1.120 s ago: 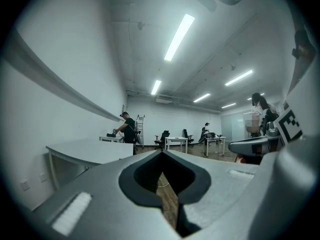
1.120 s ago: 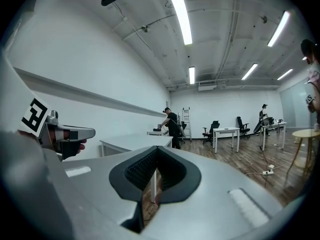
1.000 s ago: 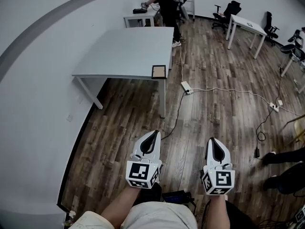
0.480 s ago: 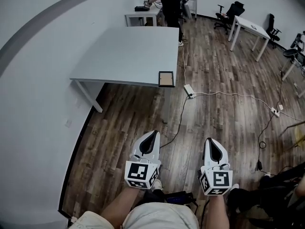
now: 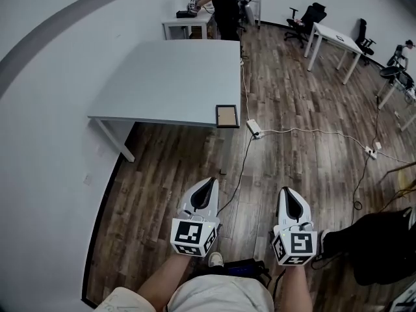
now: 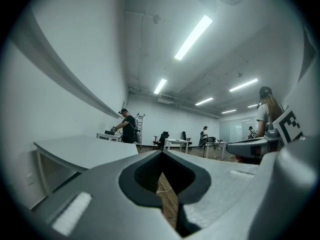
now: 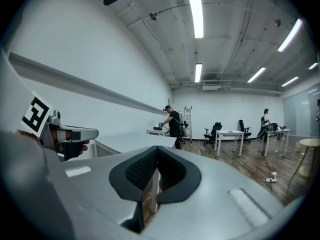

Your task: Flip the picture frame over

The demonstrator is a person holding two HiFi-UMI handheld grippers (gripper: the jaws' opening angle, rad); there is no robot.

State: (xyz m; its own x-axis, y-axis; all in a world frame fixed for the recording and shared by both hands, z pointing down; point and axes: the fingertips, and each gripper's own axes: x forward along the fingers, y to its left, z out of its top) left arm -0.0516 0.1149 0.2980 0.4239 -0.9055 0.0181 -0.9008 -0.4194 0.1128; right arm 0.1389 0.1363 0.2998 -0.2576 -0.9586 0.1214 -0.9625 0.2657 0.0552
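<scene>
Here's the picture frame [image 5: 227, 116], lying flat at the near right corner of the tabletop [image 5: 162, 77], its long side right along the near edge. It has a dark border round a brown panel; whether that panel is the face or the back can't be told from this far off.

Both claws are held out level, well short of the tabletop, over the wood floor [image 5: 292, 155]. The left claw [image 5: 208, 182] has its jaws drawn together with nothing between them. The right claw [image 5: 290, 193] is the same, jaws together and empty.

Now the handling. The frame looks light and stiff, a thin flat thing, so weight shouldn't be the trouble. Getting under it will be. Lying flush, it gives a jaw no gap to slip into, and the smooth tabletop will likely let it skate away if nudged. The best bet is the dark border on the side nearest the tabletop edge: ease that rail out past the edge, then pinch it top and bottom. Keep off the middle panel, since any glazing there could crack under pressure.
</scene>
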